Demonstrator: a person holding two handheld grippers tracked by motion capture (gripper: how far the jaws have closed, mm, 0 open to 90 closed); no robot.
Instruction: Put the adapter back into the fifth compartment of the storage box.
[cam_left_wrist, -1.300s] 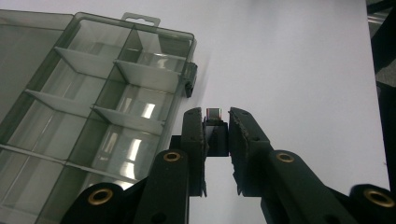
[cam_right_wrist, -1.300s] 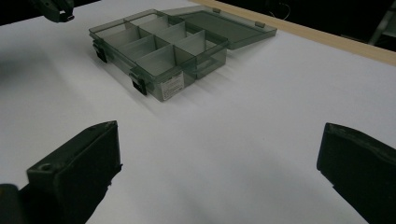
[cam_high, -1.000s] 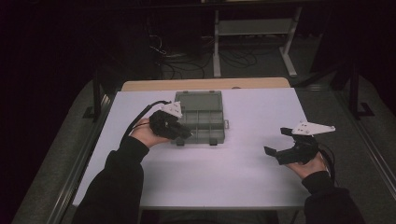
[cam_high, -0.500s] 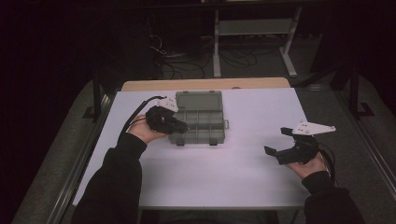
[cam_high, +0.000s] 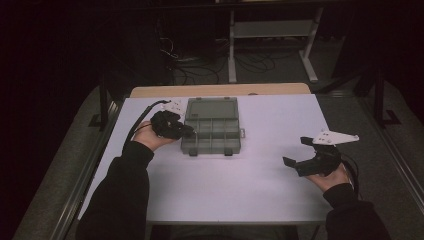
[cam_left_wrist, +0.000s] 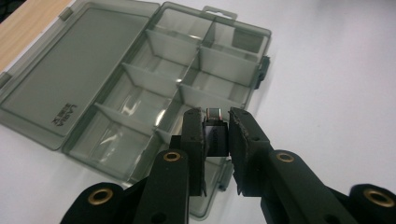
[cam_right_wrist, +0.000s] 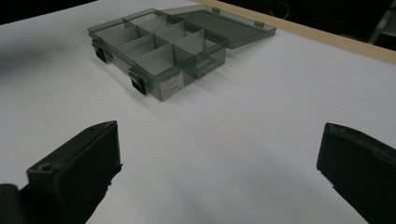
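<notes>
A smoky transparent organizer box lies open on the white table, its lid folded flat toward the far side and its compartments looking bare. My left gripper hovers at the box's left edge, shut on a small black plug-like adapter. In the left gripper view the adapter, with a metal tip, is pinched in my left gripper above the box, near its latch-side edge. My right gripper rests at the right front of the table, open and holding nothing. In the right gripper view the right gripper faces the box.
The white table top has a wooden strip along its far edge. Beyond it stand a metal shelf frame and cables on the dark floor.
My left gripper has shifted a little along the box's left side, ending slightly farther back. It keeps hold of the adapter. The right hand has stayed put.
</notes>
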